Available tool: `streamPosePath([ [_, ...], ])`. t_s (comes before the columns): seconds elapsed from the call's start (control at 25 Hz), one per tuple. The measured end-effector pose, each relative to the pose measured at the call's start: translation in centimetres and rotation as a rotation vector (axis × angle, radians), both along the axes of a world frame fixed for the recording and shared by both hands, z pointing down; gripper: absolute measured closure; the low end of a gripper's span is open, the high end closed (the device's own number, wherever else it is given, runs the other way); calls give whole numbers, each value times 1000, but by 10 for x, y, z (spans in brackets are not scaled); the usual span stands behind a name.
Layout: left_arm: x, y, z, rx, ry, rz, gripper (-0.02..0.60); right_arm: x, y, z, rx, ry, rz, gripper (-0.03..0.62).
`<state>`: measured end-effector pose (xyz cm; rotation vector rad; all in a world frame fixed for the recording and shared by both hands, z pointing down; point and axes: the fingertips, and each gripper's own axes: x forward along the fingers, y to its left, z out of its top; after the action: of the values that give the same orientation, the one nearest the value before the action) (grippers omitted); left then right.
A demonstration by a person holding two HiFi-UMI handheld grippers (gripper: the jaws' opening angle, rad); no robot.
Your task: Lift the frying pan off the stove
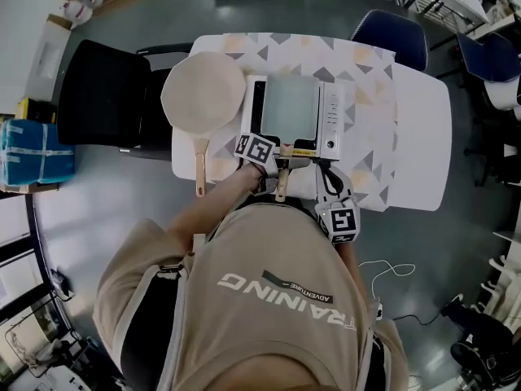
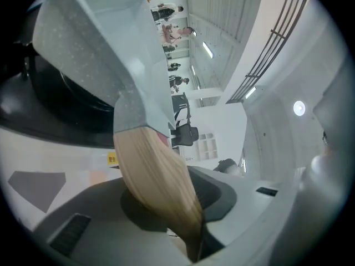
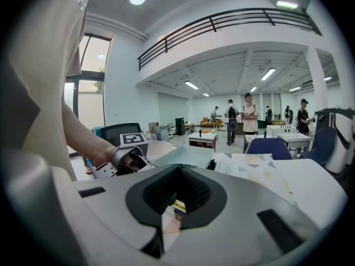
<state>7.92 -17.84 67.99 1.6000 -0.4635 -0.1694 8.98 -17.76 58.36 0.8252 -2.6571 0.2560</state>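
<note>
A square grey frying pan (image 1: 291, 104) sits on the white stove (image 1: 332, 120) in the head view, its wooden handle (image 1: 282, 182) pointing toward me. My left gripper (image 1: 277, 163) is shut on that handle. In the left gripper view the handle (image 2: 158, 187) runs down between the jaws of the left gripper (image 2: 188, 220), and the pan (image 2: 94, 43) rises above the stove's black top (image 2: 50, 110). My right gripper (image 1: 327, 184) hovers at the table's near edge beside the stove. Seen in its own view, the right gripper (image 3: 166, 215) is shut with nothing in it.
A round beige pan (image 1: 203, 92) with a wooden handle lies left of the stove on the patterned cloth (image 1: 366, 72). A black chair (image 1: 102, 96) stands to the left and a blue chair (image 1: 391, 35) behind the table. Several people stand far off.
</note>
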Motion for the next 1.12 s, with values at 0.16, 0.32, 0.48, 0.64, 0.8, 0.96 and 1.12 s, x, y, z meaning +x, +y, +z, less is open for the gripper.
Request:
streamPosePath([
  [0.16, 0, 6, -5, -17, 1, 8, 471, 0, -2, -3, 7, -4, 6, 594],
  [0.32, 1, 13, -7, -11, -20, 32, 466, 5, -4, -5, -7, -31, 32, 594],
  [0.48, 3, 17, -13, 0, -25, 34, 466, 10, -4, -6, -9, -41, 47, 594],
  [0.64, 0, 16, -19, 15, -38, 15, 466, 15, -4, -3, -13, -45, 53, 594],
  [0.8, -5, 12, -27, 18, -23, -8, 466, 14, -8, -8, -10, -63, 56, 594],
  [0.96, -5, 11, -33, 26, -34, -8, 462, 11, -11, -14, 4, -67, 38, 594],
  [1.12, -5, 9, -41, 43, -35, -8, 463, 5, -11, -19, 19, -69, 11, 594],
])
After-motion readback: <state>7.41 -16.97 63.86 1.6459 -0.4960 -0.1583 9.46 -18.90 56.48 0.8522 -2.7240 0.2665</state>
